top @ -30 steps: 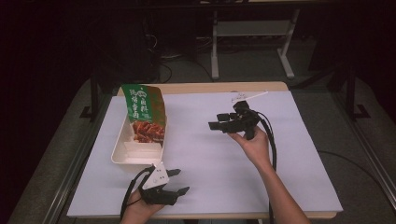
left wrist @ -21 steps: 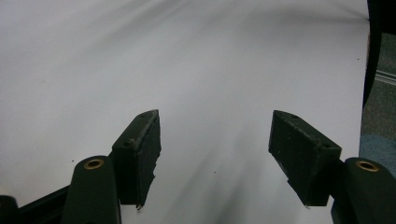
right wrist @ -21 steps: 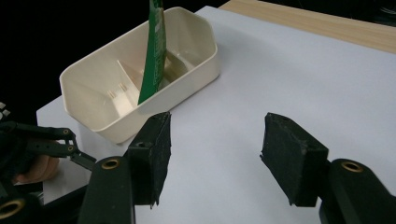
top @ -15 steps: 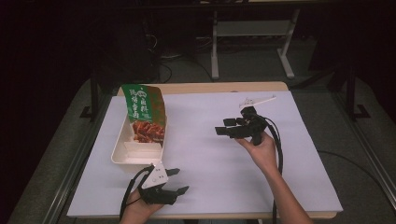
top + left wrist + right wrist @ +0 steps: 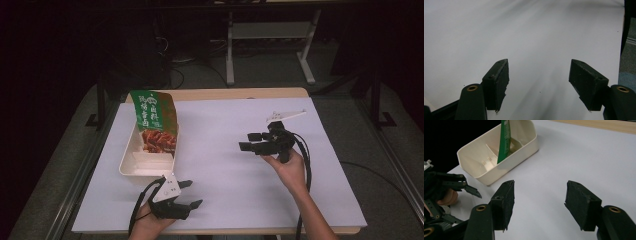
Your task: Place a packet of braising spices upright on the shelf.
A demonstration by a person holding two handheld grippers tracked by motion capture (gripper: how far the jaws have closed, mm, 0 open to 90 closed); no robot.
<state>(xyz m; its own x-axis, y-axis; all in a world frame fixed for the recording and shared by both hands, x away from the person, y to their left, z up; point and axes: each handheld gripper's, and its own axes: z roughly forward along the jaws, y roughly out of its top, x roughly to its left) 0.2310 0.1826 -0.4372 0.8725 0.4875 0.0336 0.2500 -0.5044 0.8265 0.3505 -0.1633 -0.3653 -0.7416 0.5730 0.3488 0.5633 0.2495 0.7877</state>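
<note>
Left of centre, a cream plastic tray holds an upright green snack bag on the white-covered desk. Both the left gripper and right gripper are spread, pinching nothing, with bare desk between them.

**Hidden and unclear**

The green packet covers the far end of the cream tray; its print is too small to read. The packet's top is cut off at the right gripper view's upper edge

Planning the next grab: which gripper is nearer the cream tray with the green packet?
Left. The left gripper sits just below the tray's near end; the right gripper hangs well off to its right, jaws open.
</note>
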